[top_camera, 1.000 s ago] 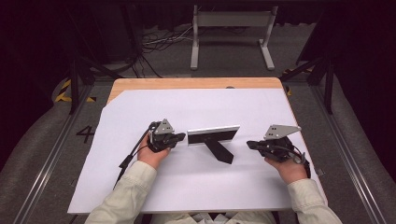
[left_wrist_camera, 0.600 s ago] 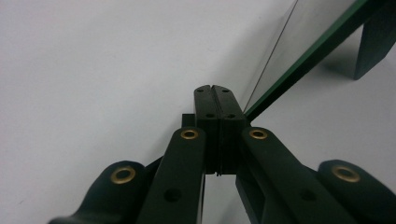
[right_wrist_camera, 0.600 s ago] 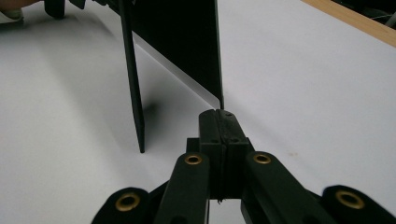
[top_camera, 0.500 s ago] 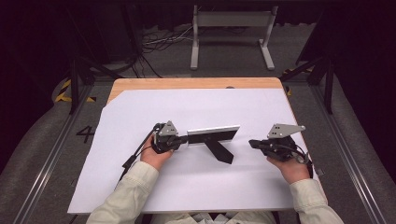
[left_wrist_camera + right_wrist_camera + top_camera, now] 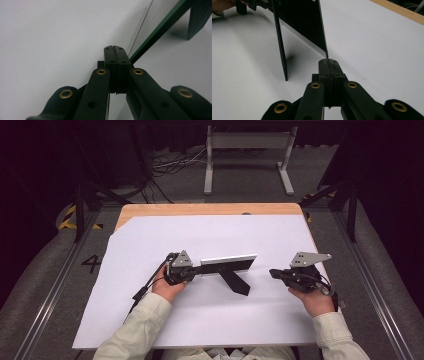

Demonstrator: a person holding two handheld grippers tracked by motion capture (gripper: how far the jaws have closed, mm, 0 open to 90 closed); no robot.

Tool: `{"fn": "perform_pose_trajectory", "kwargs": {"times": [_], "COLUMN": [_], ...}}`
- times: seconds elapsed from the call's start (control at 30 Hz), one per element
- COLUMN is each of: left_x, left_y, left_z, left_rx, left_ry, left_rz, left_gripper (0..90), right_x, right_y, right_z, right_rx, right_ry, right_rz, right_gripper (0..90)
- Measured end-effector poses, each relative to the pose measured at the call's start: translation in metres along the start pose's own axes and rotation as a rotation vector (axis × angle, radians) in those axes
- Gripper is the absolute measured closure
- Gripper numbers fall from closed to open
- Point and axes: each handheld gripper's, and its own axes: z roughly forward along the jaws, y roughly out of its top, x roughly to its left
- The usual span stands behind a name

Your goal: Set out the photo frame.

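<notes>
A thin black picture frame (image 5: 227,264) stands upright on the white sheet, propped by its black back leg (image 5: 236,282). My left gripper (image 5: 197,270) lies at the frame's left end with its jaws shut. In the left gripper view the closed tips (image 5: 113,47) sit just beside the frame's green glass edge (image 5: 160,27), with nothing between them. My right gripper (image 5: 272,272) is shut too and points at the frame's right end across a small gap. In the right gripper view its tips (image 5: 328,60) line up with the frame's edge (image 5: 302,22) and leg (image 5: 280,45).
A large white sheet (image 5: 210,235) covers most of the wooden table (image 5: 200,210). Metal rails run along both sides of the table. A grey stand (image 5: 247,140) and cables lie on the floor beyond the far edge.
My right gripper has drifted slightly to the right, away from the frame. The left gripper and the frame stay where they were.
</notes>
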Motion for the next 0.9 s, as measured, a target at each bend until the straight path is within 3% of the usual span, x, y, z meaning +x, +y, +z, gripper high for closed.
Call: {"fn": "perform_pose_trajectory", "kwargs": {"times": [0.13, 0.2, 0.6, 0.9], "left_x": [-0.004, -0.004, -0.004, -0.006], "left_y": [0.001, 0.001, 0.002, 0.002], "left_z": [-0.001, -0.002, -0.005, -0.008], "left_rx": [0.022, 0.026, 0.034, 0.049], "left_ry": [0.027, 0.026, -0.019, -0.099], "left_rz": [0.072, 0.09, 0.128, 0.133], "left_gripper": [90.0, 90.0, 90.0, 90.0], "right_x": [-0.002, -0.003, -0.007, -0.009], "right_y": [0.001, 0.0, 0.001, 0.002], "right_z": [-0.003, -0.004, -0.013, -0.016], "right_rx": [0.003, 0.01, -0.005, -0.015], "right_ry": [0.001, 0.002, -0.004, -0.004], "right_rz": [0.018, 0.03, 0.055, 0.061], "right_gripper": [89.8, 89.8, 89.8, 89.8]}}
